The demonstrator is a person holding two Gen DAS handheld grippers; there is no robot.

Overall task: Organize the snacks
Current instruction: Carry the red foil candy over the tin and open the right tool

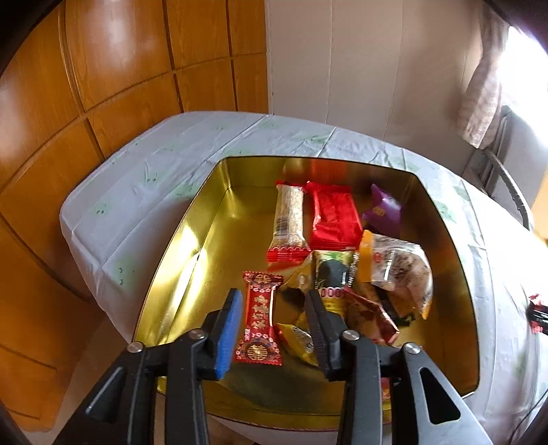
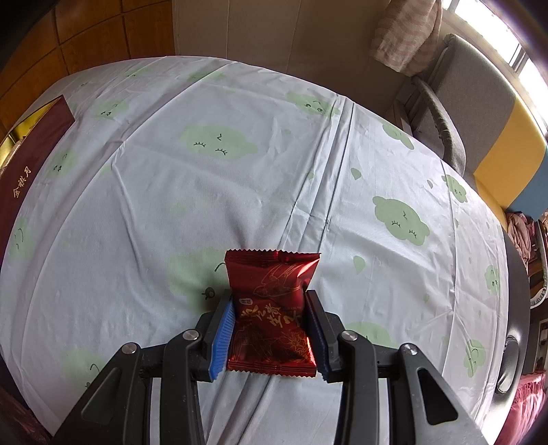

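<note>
Dark-red snack packet [image 2: 270,318] sits pinched crosswise in the right gripper [image 2: 270,328], the tin [image 2: 37,137] lying far left, under the spread, empty left gripper [image 1: 274,325].

Table [image 2: 239,191] covered by pale cloth [image 2: 144,212] printed with green cloud faces. Orange wood panelling [image 1: 102,85] behind, adjoining a cream wall [image 1: 359,68]. Grey chair [image 2: 441,126] at the table's far right edge, striped fabric [image 2: 404,34] draped above it near a bright window [image 2: 510,30].
</note>
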